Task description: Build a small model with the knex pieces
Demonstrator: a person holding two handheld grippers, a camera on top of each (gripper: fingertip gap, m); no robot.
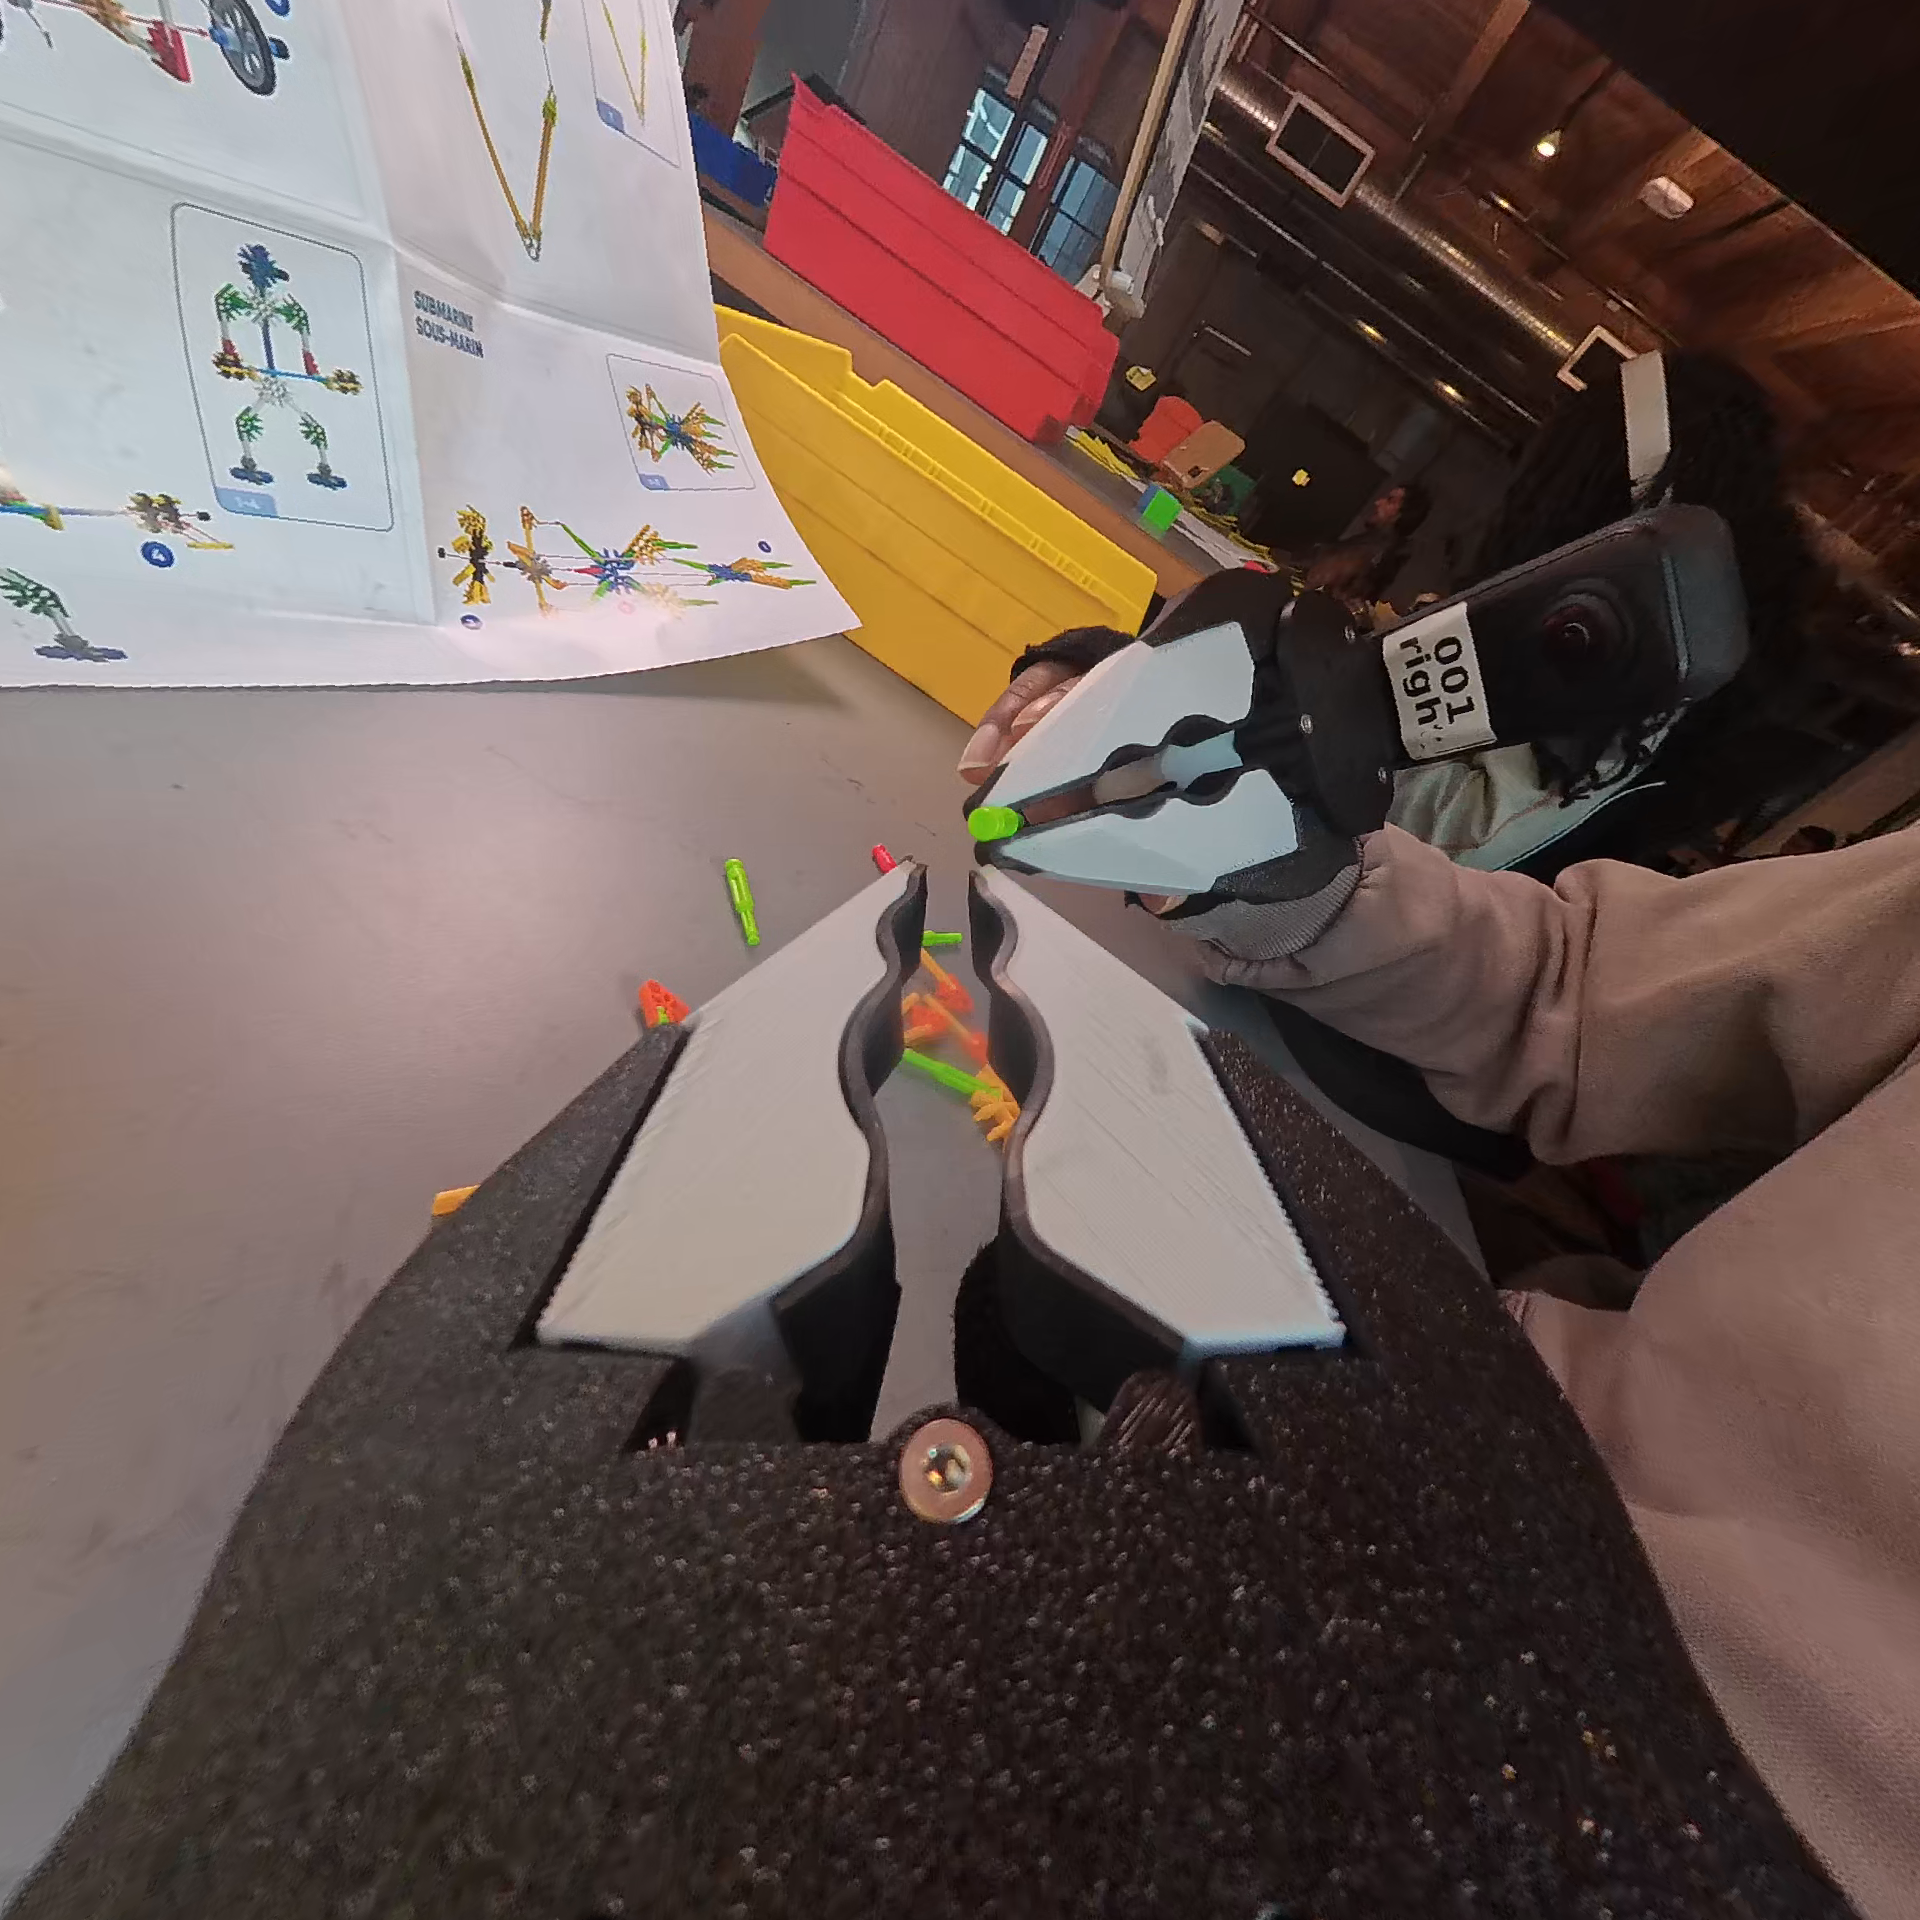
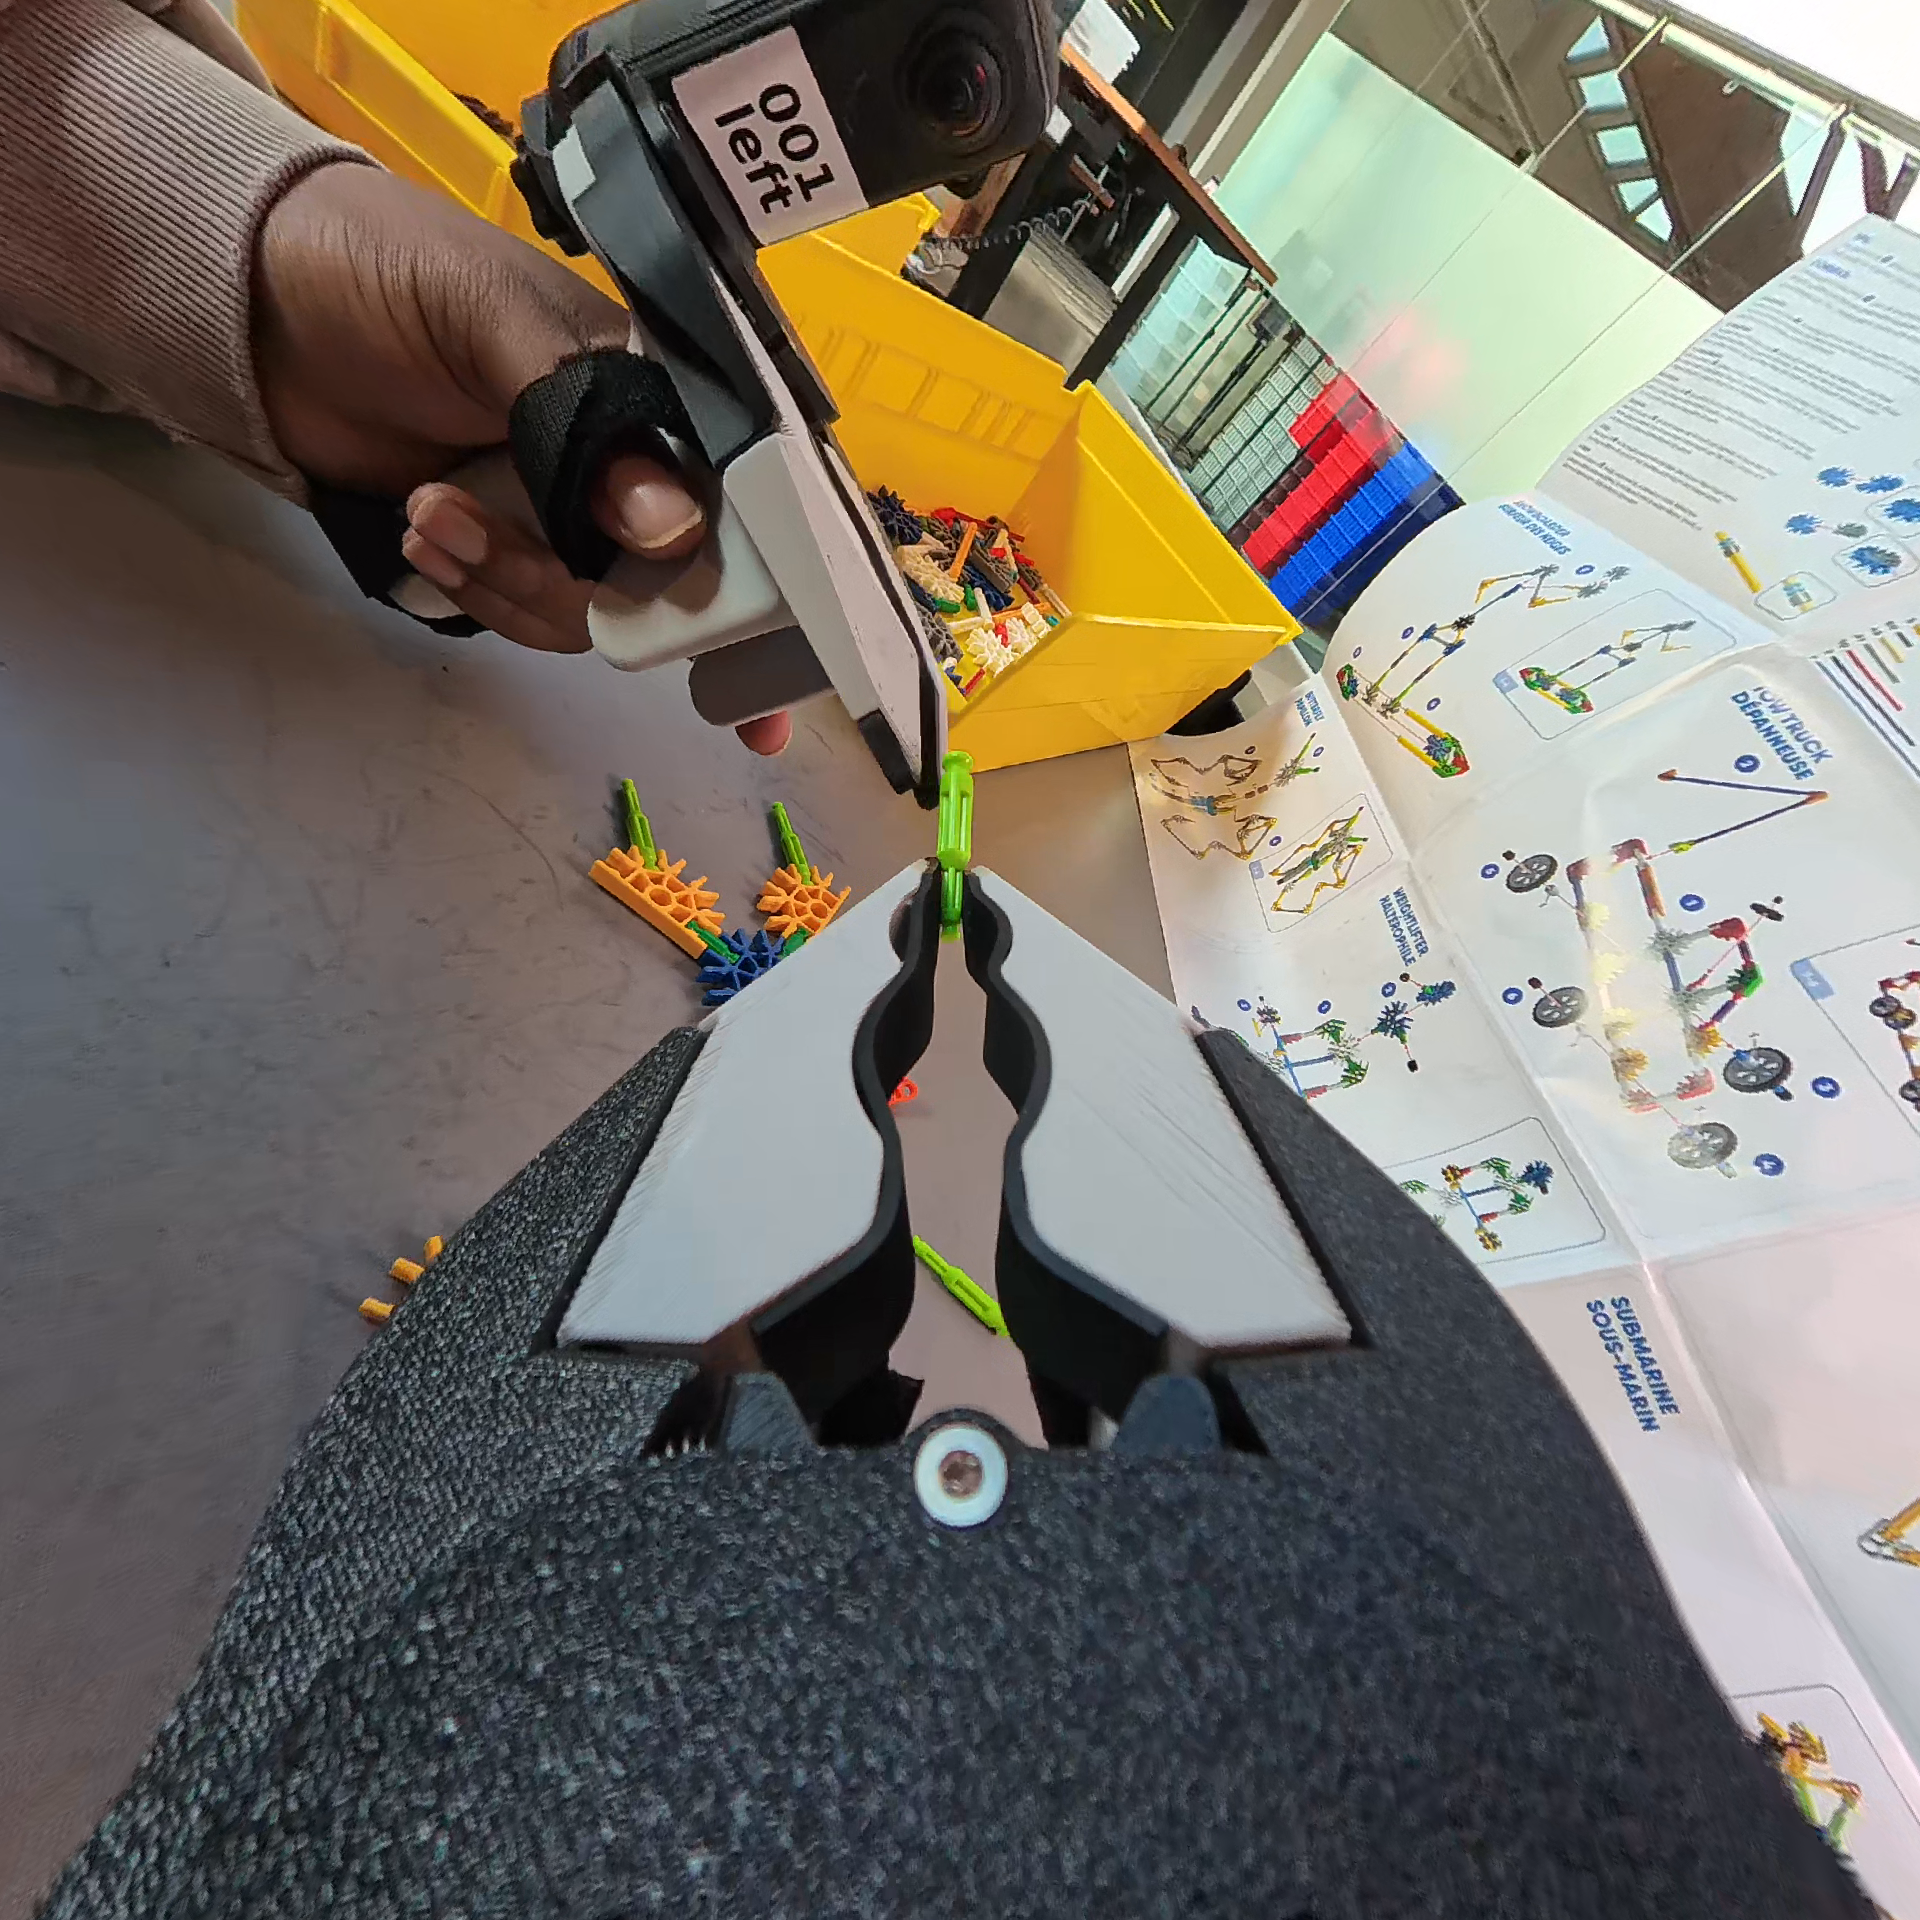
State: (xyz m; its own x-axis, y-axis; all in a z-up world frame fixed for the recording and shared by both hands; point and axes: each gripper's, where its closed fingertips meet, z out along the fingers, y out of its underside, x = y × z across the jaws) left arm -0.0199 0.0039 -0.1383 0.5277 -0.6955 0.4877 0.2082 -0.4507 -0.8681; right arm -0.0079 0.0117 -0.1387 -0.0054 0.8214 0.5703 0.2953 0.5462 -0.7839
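My right gripper (image 2: 948,883) is shut on a short bright green rod (image 2: 954,821) that sticks out past its tips. In the left wrist view the right gripper (image 1: 987,831) shows with the rod end (image 1: 994,824) at its tips. My left gripper (image 1: 945,875) is held just under it, its jaws a narrow gap apart with nothing between them. In the right wrist view the left gripper (image 2: 920,784) is edge-on, its tip beside the rod's far end. A small assembly of orange and blue connectors with green rods (image 2: 717,904) lies on the grey table below.
A yellow bin (image 2: 1143,623) with several loose parts stands behind the grippers. A folded instruction sheet (image 2: 1558,935) lies to the right; it also shows in the left wrist view (image 1: 364,364). Loose green rods (image 1: 743,899) and small orange pieces (image 1: 662,1003) lie about. Red bins (image 1: 935,260) stand farther back. Less than 4 cm separates the two grippers' tips.
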